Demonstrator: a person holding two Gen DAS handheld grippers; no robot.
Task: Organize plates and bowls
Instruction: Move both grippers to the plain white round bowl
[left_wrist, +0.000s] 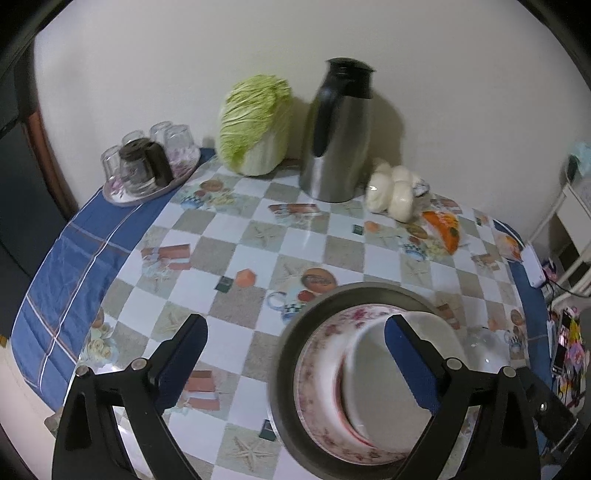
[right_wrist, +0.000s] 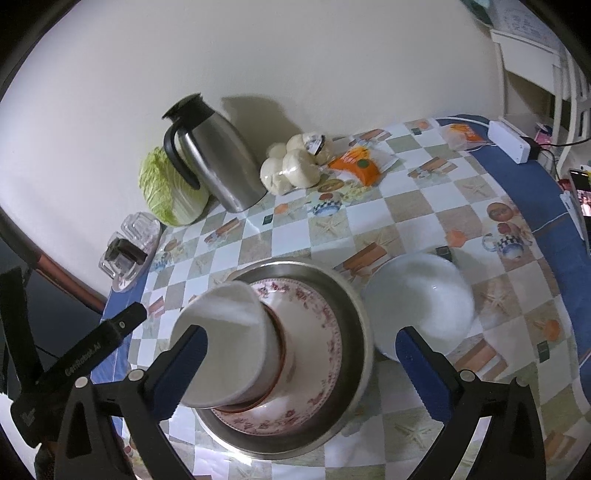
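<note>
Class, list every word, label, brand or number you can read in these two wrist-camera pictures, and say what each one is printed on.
"GenRobot.AI", partly blurred: on the black left gripper body seen in the right wrist view.
Orange snack packet: print too blurred to read.
Bun bag label: too small to read.
Phone screen: shows an image, no legible text.
Steel jug, plates and bowls: no text visible.

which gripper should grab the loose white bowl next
Right. The right gripper is open, with the white bowl just ahead by its right finger. The left gripper hovers over the stack, its view barely catching that bowl.
</note>
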